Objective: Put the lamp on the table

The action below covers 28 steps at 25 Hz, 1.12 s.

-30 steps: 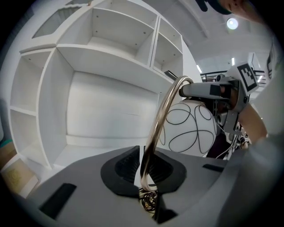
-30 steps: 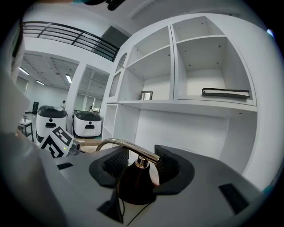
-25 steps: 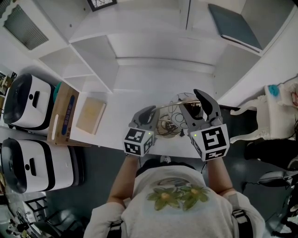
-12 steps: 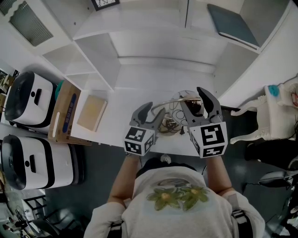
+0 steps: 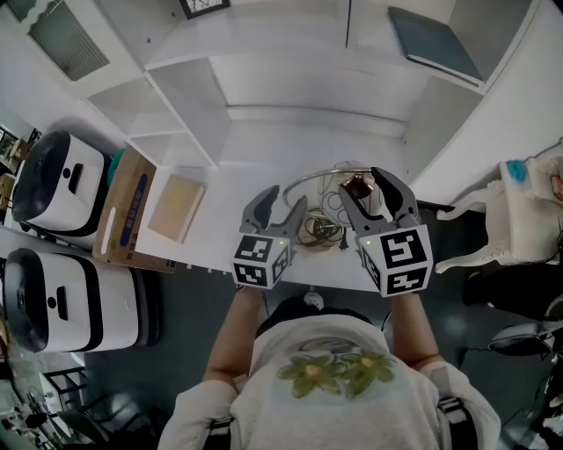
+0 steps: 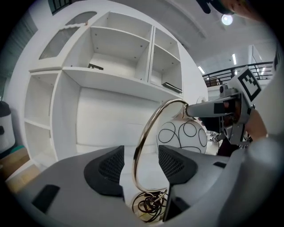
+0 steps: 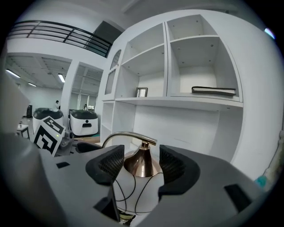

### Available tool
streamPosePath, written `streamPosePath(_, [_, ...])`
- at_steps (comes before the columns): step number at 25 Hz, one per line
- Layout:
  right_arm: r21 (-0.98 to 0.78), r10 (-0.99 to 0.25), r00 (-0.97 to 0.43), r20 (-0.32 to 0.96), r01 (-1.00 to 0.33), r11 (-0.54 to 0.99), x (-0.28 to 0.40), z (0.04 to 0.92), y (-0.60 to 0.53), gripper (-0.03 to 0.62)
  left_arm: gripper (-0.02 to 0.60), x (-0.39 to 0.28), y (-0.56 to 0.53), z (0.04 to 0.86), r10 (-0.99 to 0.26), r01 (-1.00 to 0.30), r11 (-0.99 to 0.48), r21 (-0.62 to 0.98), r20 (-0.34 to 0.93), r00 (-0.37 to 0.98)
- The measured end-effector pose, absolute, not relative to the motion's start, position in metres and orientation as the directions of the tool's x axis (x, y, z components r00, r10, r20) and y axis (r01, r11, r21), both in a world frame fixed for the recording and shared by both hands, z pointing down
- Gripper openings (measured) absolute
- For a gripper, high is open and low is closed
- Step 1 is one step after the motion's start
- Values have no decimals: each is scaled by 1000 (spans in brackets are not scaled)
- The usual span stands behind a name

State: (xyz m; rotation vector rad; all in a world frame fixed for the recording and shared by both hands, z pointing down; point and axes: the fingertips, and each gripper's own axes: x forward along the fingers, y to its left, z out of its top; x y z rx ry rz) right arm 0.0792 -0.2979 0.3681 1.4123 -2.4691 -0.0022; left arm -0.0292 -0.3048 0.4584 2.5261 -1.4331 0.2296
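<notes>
1. The white shelving unit (image 5: 189, 97) had mostly bare compartments. A dark flat book (image 5: 435, 39) lay in the upper right one, and a small picture frame (image 5: 204, 7) stood in one further left.
2. A cardboard box (image 5: 123, 211) sat at the left end of the white table (image 5: 237, 176); its contents could not be made out. A tan board (image 5: 176, 206) lay just beside it.
3. The lamp (image 5: 352, 186) stood on the table near the front edge. Its cord (image 5: 318, 230) lay coiled at the base, and its brass stem (image 6: 144, 137) arched over to the white line-patterned globe (image 6: 184, 135).
4. The left gripper (image 5: 283, 200) had just been opening. Its jaws were spread, with the stem rising between the pads and touching neither.
5. The right gripper (image 5: 369, 189) had also just been opening. Its jaws were wide apart, with the lamp's copper cap (image 7: 141, 164) and the top of the globe between the pads.
6. Both forearms reached forward from the person's body. The grippers were side by side over the table's front edge, pointing slightly downward toward the shelves, marker cubes uppermost.
</notes>
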Motion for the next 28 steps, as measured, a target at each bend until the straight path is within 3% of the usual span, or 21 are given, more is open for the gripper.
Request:
streamPosePath(11, [112, -859, -486, 158, -856, 505, 83, 356, -268, 231, 235, -45, -279, 433, -863, -885, -458, 82, 196, 465])
streamPosePath(12, [114, -860, -488, 152, -855, 506, 82, 355, -265, 211, 235, -44, -275, 429, -863, -883, -463, 77, 191, 468])
streamPosePath(14, [121, -861, -490, 136, -855, 505, 79, 352, -259, 109, 232, -41, -269, 422, -860, -877, -475, 66, 178, 479])
streamPosePath(15, [122, -859, -496, 129, -852, 510, 77, 350, -256, 72, 216, -38, -265, 419, -855, -871, -487, 62, 172, 490])
streamPosePath(17, [117, -847, -518, 119, -840, 530, 72, 349, -248, 56, 98, -31, -256, 414, -832, -848, -527, 63, 163, 530])
streamPosePath(18, [113, -841, -530, 112, -834, 541, 70, 349, -244, 49, 67, -26, -251, 413, -817, -832, -551, 70, 162, 554])
streamPosePath(28, [106, -827, -551, 113, -821, 561, 49, 355, -208, 32, 31, -13, -212, 406, -763, -775, -632, 4, 175, 623])
